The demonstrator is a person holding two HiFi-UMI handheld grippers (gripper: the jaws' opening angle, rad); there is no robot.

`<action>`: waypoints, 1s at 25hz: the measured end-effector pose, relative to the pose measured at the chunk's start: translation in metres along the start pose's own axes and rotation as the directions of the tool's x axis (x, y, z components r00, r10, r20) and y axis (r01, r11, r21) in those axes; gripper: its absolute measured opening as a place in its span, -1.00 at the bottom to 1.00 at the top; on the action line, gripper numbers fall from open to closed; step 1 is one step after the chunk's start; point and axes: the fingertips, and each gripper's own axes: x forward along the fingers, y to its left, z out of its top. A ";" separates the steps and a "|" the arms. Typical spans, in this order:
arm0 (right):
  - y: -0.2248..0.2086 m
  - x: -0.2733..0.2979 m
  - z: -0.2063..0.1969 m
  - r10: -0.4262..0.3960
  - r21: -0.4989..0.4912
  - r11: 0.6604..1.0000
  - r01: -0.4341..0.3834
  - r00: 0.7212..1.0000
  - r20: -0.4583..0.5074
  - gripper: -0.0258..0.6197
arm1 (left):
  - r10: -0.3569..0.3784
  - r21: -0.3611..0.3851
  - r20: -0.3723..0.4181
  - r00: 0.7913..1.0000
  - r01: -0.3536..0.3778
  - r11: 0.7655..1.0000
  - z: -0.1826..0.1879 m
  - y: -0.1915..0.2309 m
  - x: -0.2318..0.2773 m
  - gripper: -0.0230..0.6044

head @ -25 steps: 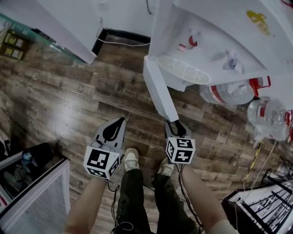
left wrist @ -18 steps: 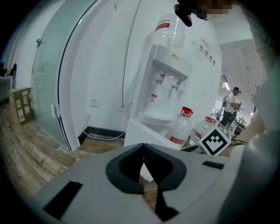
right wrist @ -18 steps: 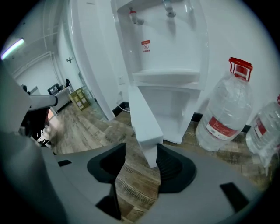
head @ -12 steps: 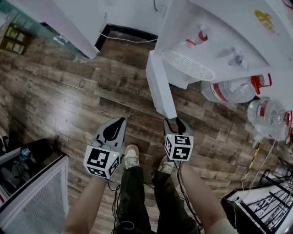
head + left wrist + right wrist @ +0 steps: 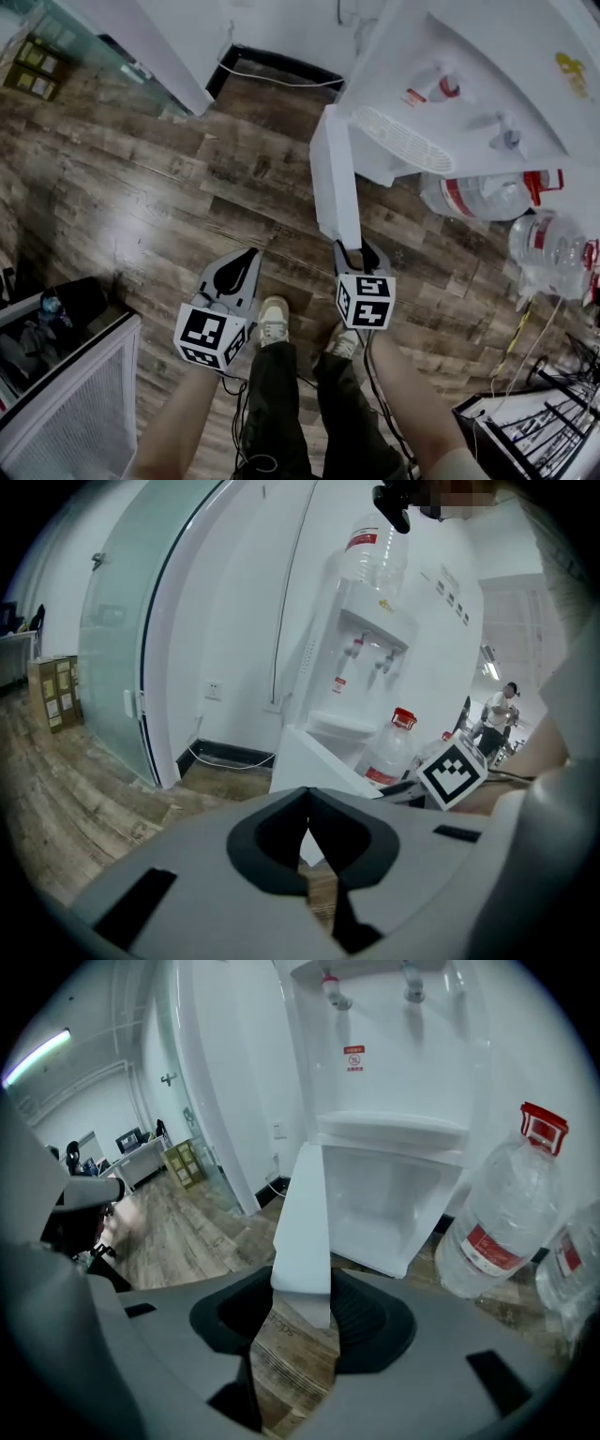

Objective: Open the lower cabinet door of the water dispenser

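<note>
The right gripper (image 5: 361, 253) is clamping the free end of the swung-out lower cabinet door (image 5: 335, 178) — jaws just eased slightly wider — its length running straight ahead to the water dispenser (image 5: 487, 56). The left gripper (image 5: 246, 258) is hovering alongside, closed and empty.

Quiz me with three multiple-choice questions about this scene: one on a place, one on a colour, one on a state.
1. Where is the free edge of the cabinet door? A in the left hand-held gripper; B in the right hand-held gripper; C in neither.
2. The cap of the water bottle is: A red; B green; C black.
3. The cabinet door is: A shut; B swung open; C taken off.
Answers: B, the edge sits between its jaws, which have just been opening; A, it shows red; B, it stands out from the water dispenser.
</note>
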 end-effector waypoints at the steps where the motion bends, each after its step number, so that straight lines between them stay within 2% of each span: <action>1: 0.005 0.002 0.001 0.007 0.001 1.000 -0.007 1.000 -0.003 -0.31 | 0.005 -0.004 -0.002 1.000 -0.005 1.000 -0.001 0.004 -0.002 -0.91; 9: 0.070 0.027 0.015 0.098 0.004 0.995 -0.098 0.995 -0.031 -0.22 | 0.081 -0.035 -0.006 0.997 -0.081 0.996 -0.007 0.053 -0.029 -0.91; 17: 0.138 0.057 0.039 0.203 -0.007 0.979 -0.203 0.978 -0.040 -0.14 | 0.174 -0.087 0.011 0.985 -0.173 0.981 -0.009 0.105 -0.062 -0.91; 21: 0.169 0.073 0.054 0.261 -0.068 0.962 -0.264 0.964 -0.048 -0.12 | 0.197 -0.119 0.015 0.980 -0.194 0.974 -0.012 0.124 -0.070 -0.91; 25: 0.186 0.079 0.059 0.308 -0.085 0.945 -0.315 0.948 -0.082 -0.11 | 0.203 -0.065 -0.002 0.979 -0.203 0.977 -0.014 0.135 -0.077 -0.91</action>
